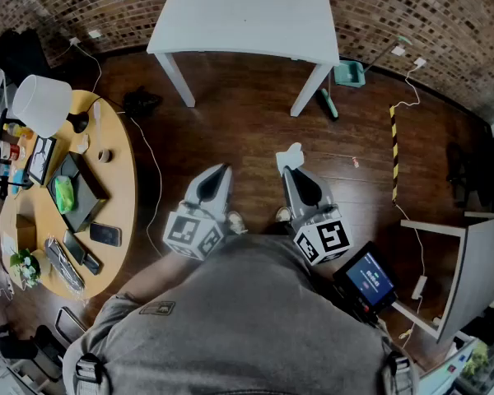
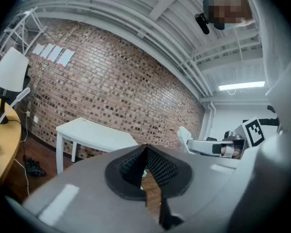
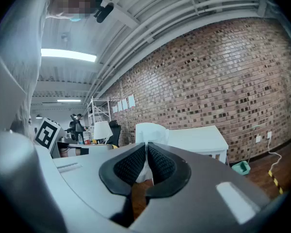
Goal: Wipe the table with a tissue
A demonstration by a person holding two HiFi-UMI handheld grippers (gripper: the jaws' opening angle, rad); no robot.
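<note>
step in hand, imo, is getting the tissue [image 1: 291,156] over to the white table [image 1: 247,15]: hold the right tool [image 1: 290,169] pinched hard on it w/ a good flap past the tips, so paper & not plastic meets the top. tissue stands up out of the right tool's tips, table straight ahead & well apart. left tool [image 1: 222,171] is pressed together on nothing, near the right one.

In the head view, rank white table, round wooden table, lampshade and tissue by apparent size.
1. round wooden table and white table look alike; the white one is farther.
2. lampshade.
3. tissue, held by right gripper.
</note>
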